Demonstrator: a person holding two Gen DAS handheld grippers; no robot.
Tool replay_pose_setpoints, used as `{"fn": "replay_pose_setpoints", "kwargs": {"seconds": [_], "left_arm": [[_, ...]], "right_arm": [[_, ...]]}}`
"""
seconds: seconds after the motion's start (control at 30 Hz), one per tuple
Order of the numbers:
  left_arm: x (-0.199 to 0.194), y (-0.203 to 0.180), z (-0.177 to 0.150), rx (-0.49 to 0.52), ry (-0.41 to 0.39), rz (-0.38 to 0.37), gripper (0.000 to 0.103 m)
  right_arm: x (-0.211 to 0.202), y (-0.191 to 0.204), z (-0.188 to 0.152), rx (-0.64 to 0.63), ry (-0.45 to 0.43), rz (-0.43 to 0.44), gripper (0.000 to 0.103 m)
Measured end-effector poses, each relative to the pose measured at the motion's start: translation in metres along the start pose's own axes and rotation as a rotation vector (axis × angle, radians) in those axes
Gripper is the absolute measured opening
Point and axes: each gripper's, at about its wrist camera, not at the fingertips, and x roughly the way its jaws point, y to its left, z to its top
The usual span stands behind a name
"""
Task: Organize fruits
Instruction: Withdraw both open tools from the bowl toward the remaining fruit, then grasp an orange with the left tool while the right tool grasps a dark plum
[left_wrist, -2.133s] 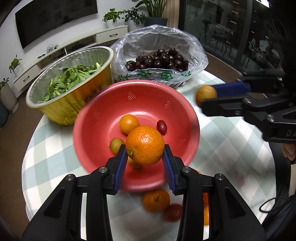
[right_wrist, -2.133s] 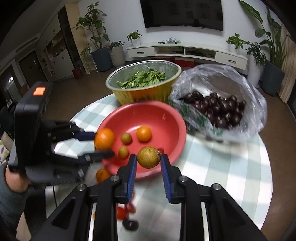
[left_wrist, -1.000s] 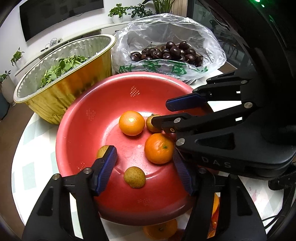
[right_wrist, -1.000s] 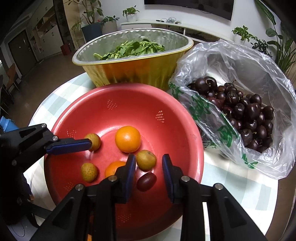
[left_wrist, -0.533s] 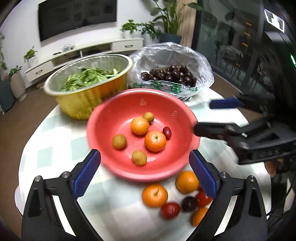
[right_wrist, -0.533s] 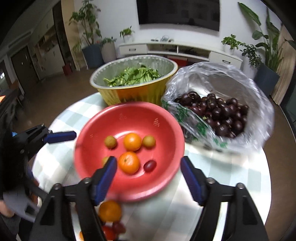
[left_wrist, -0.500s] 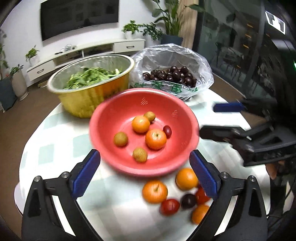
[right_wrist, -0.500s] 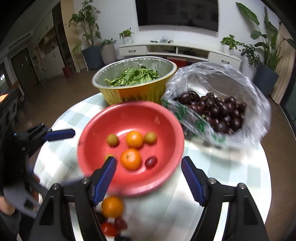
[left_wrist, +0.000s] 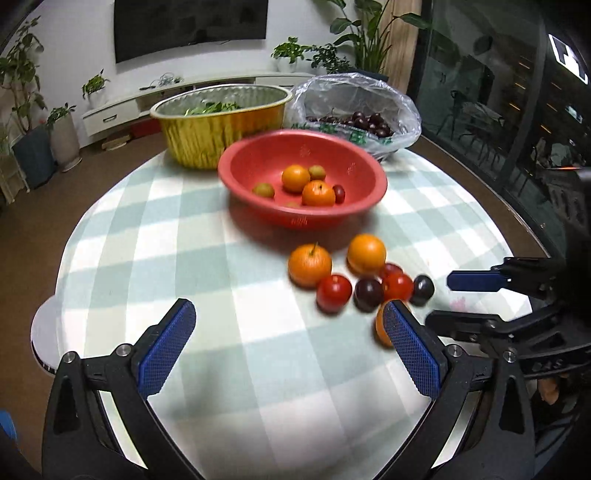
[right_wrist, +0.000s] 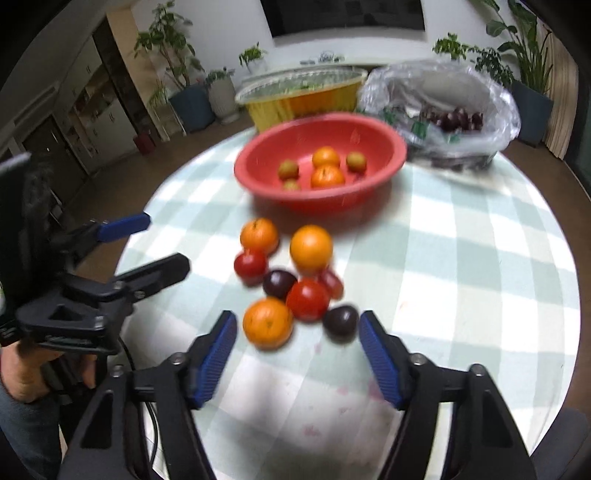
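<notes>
A red bowl (left_wrist: 258, 162) (right_wrist: 384, 147) on the checked tablecloth holds two oranges and several small fruits. Near its front lies a loose pile: an orange with a stem (left_wrist: 309, 264) (right_wrist: 258, 235), a second orange (left_wrist: 366, 254) (right_wrist: 311, 248), a third orange (right_wrist: 267, 323), red tomatoes (left_wrist: 333, 292) (right_wrist: 307, 299) and dark plums (left_wrist: 368, 293) (right_wrist: 340, 322). My left gripper (left_wrist: 290, 345) is wide open and empty, low over the table left of the pile. My right gripper (right_wrist: 297, 352) is wide open and empty, just in front of the third orange and a plum.
A gold foil tub of greens (left_wrist: 221, 125) (right_wrist: 299, 96) and a plastic bag of cherries (left_wrist: 362, 110) (right_wrist: 454, 107) stand behind the bowl. The round table's edge (left_wrist: 48, 332) runs close on the left. A hand (right_wrist: 26, 373) holds the left gripper.
Both grippers let their fruit go into the bowl, opened wide and drew back from it. They now sit low by the loose pile.
</notes>
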Motion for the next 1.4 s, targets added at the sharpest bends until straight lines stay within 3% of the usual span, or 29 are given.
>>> {"fn": "replay_pose_setpoints", "kwargs": {"seconds": [0.13,0.3,0.53,0.73,0.93,1.23,1.4], "left_arm": [[0.006,-0.018,-0.006,0.030,0.039,-0.048,0.103],[0.025,-0.048,-0.012,0.123,0.088,-0.075,0.103],[0.046,-0.064,-0.008,0.154,0.107,-0.082,0.102],[0.062,-0.074,-0.011,0.168,0.140,-0.114,0.082],[0.068,-0.078,-0.010,0.167,0.140,-0.132,0.052],[0.072,-0.081,-0.012,0.165,0.142,-0.163,0.033],[0.070,-0.078,-0.013,0.152,0.129,-0.165,0.033]], "right_arm": [[0.003,-0.008,-0.006,0.035,0.011,-0.005,0.063],[0.000,-0.027,-0.011,-0.016,0.028,-0.030,0.060],[0.005,-0.042,-0.018,-0.068,0.050,-0.021,0.058],[0.005,-0.048,-0.015,-0.063,0.034,-0.010,0.057],[0.008,-0.051,-0.013,-0.064,0.034,0.005,0.056],[0.017,-0.048,-0.013,-0.086,0.042,0.019,0.054],[0.019,-0.046,-0.011,-0.102,0.041,0.018,0.053]]}}
